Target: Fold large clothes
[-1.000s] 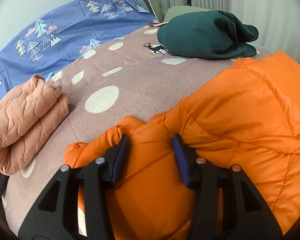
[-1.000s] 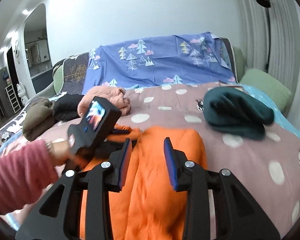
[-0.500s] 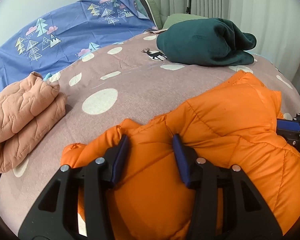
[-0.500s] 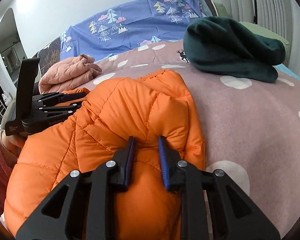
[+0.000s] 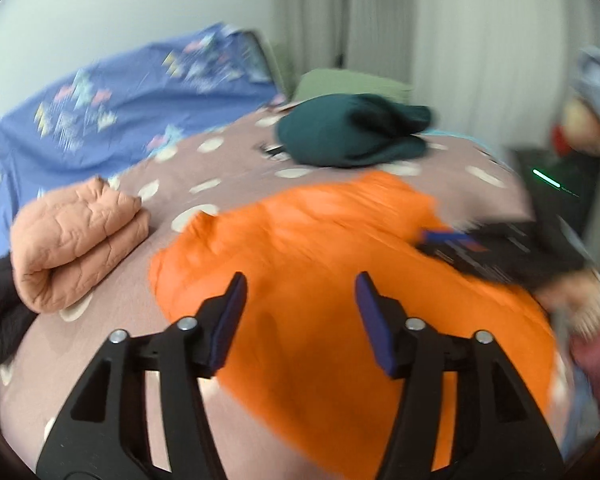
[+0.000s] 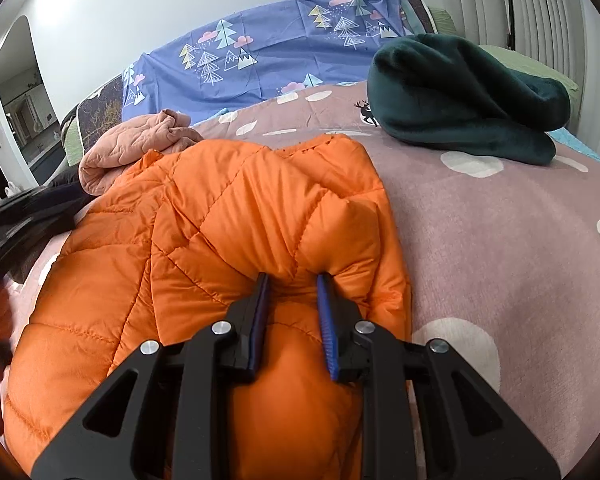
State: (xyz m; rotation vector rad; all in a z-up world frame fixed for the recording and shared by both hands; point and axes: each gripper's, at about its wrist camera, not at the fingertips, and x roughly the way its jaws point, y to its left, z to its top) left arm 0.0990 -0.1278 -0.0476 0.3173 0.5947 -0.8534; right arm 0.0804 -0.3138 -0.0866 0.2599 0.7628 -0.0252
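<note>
Two tongs, two different jobs: my right gripper (image 6: 291, 280) pinches a puffed ridge of the orange quilted jacket (image 6: 204, 240), I judge to anchor that edge for a fold, while my left gripper (image 5: 298, 290) hangs with fingers spread wide, gripping nothing. The jacket lies bunched on the dotted bedspread (image 6: 500, 232), spreading from 9 to 12 o'clock of the right tongs and under the left pair from 12 to 3 o'clock.

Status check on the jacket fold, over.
Left gripper open above the orange jacket. Right gripper shut on jacket edge. Jacket bunched on bed. Green garment and pink one lie clear.
</note>
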